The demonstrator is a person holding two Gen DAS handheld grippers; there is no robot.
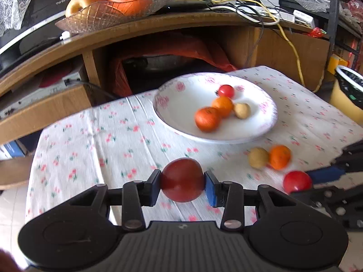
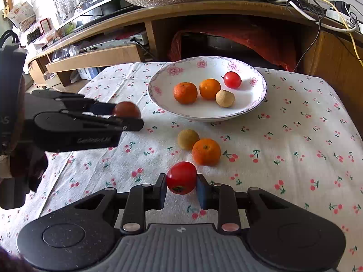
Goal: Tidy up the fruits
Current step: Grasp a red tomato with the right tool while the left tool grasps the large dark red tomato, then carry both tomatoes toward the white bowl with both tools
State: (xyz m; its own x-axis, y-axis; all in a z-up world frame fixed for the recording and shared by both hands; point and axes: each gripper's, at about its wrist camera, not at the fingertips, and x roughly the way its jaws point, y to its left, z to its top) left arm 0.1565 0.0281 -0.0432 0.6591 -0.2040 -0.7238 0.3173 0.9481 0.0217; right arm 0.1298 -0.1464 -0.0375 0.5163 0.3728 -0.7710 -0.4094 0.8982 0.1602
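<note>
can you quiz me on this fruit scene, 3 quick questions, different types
1. True or false: the white plate already holds four fruits.
2. Which fruits lie loose on the tablecloth? A) a mandarin and a tan fruit B) two apples C) one banana
3. Fill in: the left tongs are shut on a dark red ____.

Key:
1. True: two mandarins, a red tomato and a tan fruit.
2. A: loose mandarin beside loose tan fruit.
3. Tomato; the right tongs flank a brighter red tomato.
</note>
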